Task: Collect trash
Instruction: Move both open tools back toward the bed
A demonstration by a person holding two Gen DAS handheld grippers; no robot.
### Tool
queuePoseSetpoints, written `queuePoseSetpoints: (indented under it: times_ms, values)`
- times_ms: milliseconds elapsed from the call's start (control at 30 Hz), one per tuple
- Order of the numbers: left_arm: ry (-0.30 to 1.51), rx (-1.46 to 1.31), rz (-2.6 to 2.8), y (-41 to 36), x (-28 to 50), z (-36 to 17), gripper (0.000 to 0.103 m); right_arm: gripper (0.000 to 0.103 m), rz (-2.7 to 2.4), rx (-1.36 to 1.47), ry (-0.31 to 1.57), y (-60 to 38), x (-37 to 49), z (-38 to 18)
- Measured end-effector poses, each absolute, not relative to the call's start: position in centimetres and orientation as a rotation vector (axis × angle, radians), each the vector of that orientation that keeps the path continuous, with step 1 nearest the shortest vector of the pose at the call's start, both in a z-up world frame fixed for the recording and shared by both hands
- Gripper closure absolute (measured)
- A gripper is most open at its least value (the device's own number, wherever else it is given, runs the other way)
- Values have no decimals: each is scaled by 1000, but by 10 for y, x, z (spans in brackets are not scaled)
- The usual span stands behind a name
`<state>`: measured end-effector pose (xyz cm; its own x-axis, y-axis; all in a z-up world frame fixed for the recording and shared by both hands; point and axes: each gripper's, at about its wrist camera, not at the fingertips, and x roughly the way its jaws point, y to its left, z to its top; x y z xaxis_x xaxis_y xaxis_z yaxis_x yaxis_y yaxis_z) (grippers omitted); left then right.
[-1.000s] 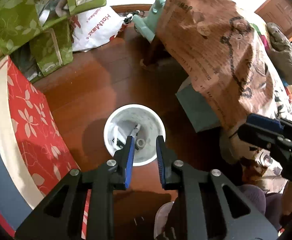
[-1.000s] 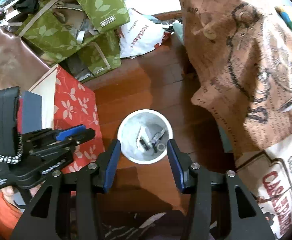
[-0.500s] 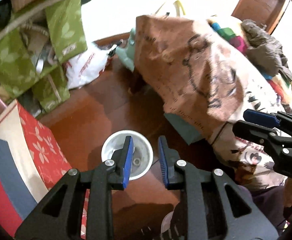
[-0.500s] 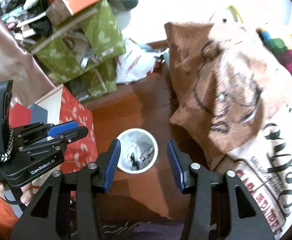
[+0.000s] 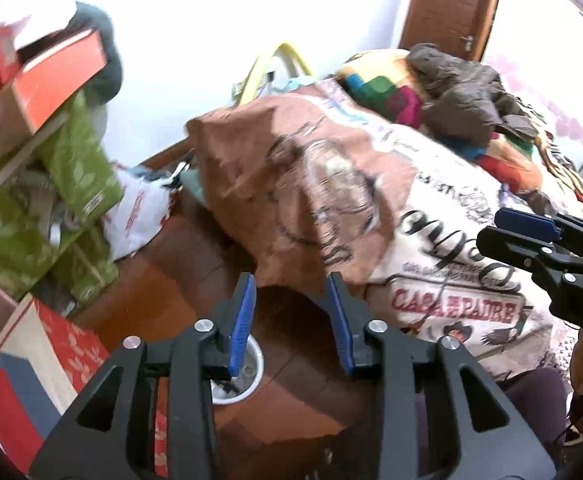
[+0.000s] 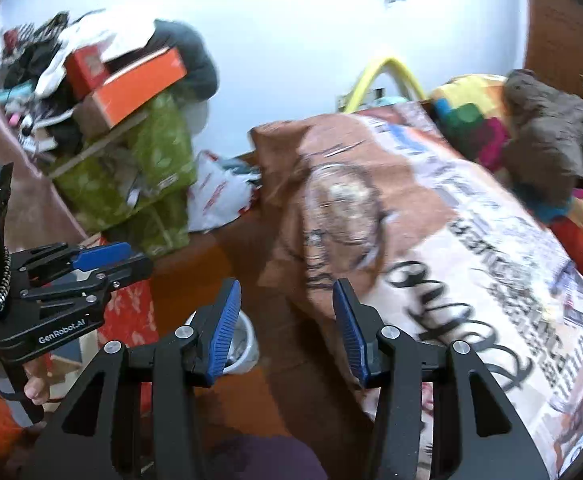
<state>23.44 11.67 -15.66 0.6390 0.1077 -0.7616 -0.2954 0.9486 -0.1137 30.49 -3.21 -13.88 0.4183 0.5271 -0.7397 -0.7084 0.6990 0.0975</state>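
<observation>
Left gripper (image 5: 291, 316) jaws just widened, nothing between; right gripper (image 6: 287, 320) parted, empty. White bin (image 5: 251, 364) on bare floor (image 5: 311, 364) beside bed edge (image 5: 431, 292).

Right gripper (image 6: 287, 328) with blue-padded fingers (image 6: 223, 330) apart and nothing between them, white bin (image 6: 241, 346) on the wooden floor (image 6: 195, 264) behind the left finger, left gripper (image 6: 103, 260) at left, printed bedspread (image 6: 431, 248) at right, green bags (image 6: 139, 176) behind
</observation>
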Motion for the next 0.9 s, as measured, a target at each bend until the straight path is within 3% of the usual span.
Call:
queuePoseSetpoints:
  times_ms: [167, 433, 900]
  values:
    - [807, -207, 177, 79, 258, -135, 54, 59, 691, -207, 786, -85, 316, -127]
    - [789, -107, 57, 3, 302, -121, 49, 59, 554, -160, 782, -160, 341, -126]
    - [915, -93, -148, -89, 404, -167, 48, 59, 376, -50, 864, -259, 399, -166]
